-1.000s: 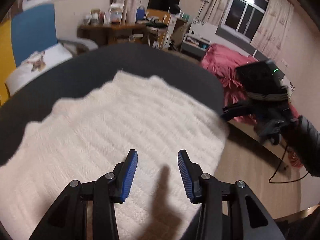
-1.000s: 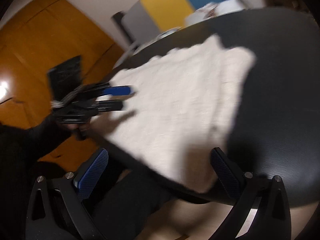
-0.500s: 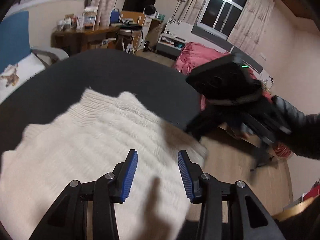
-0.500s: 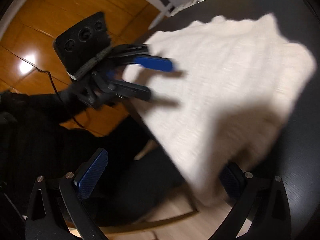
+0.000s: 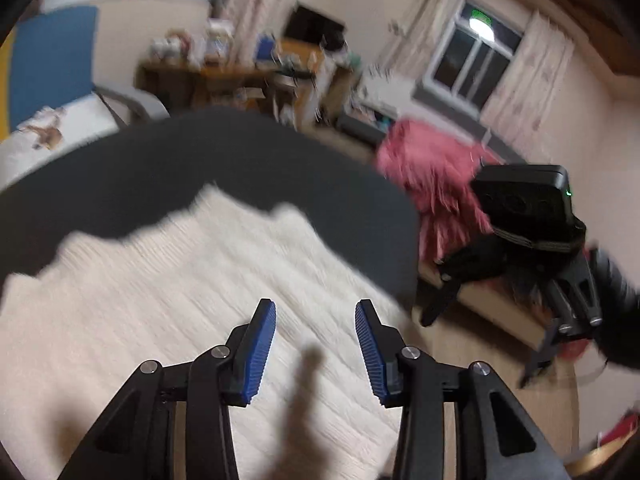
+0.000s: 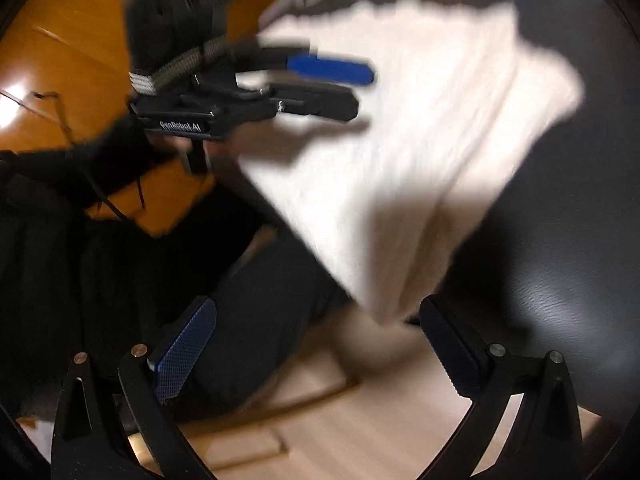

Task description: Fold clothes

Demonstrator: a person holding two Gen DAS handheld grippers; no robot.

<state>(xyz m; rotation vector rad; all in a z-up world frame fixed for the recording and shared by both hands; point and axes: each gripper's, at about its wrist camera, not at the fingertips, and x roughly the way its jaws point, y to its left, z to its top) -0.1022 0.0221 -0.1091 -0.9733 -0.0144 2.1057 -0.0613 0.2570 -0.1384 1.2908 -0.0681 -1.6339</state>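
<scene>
Cream ribbed knit sweater flat on round black counter; your left gripper and right gripper fingers spread, empty.

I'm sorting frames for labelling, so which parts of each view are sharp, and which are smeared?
Left wrist view: left gripper crisp, white knit garment and back room smeared, finger shadows on the knit. Right wrist view: heavier blur, right gripper sharpest, glare on the wood floor.

Warm indoor light lit both fisheye views; motion blur smeared the room, edges curved into dark vignette, glare marked the wooden floor.
</scene>
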